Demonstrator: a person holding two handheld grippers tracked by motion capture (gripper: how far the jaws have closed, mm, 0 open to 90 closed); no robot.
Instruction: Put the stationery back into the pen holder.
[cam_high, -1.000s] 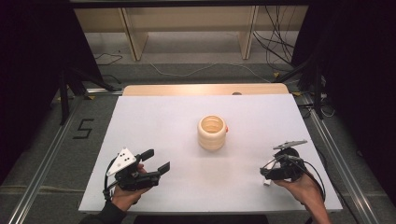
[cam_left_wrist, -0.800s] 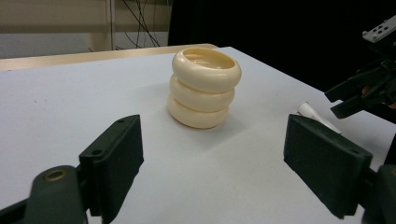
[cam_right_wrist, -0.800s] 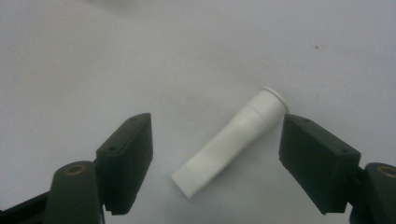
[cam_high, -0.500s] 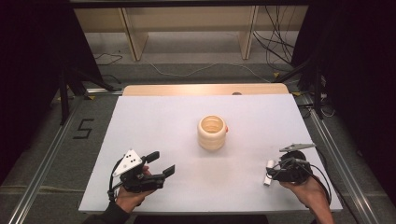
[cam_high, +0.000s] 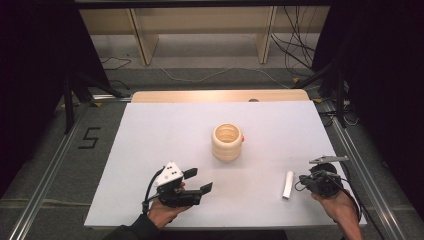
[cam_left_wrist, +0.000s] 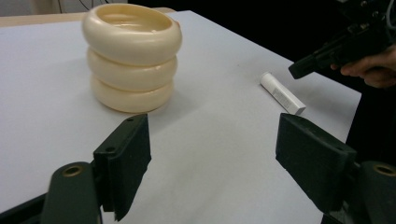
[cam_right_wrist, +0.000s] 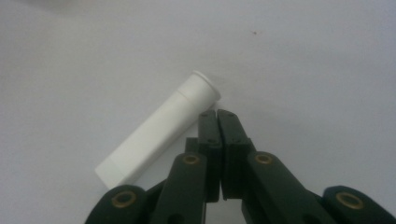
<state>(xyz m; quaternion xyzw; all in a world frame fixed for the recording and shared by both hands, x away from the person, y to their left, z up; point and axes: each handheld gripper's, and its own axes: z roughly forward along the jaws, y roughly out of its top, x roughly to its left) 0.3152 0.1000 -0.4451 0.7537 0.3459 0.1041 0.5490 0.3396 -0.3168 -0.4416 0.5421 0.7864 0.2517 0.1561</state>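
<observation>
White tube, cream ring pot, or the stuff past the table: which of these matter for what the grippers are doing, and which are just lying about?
In play:
white tube
right gripper, shut beside it
left gripper, open
cream ring pot, likely

Lying about:
cables
wooden frame

A white tabletop (cam_high: 165, 130) sits mid-room, its pale wooden edge (cam_high: 220, 95) showing at the far side. Beyond it stands a light wooden shelf frame (cam_high: 145, 42) on grey floor (cam_high: 200, 75), with cables (cam_high: 295, 50) trailing right. Left of the tabletop, a "5" (cam_high: 90, 137) marks the floor beside metal rails (cam_high: 45, 175). Dark curtains (cam_high: 35, 75) flank both sides.
</observation>
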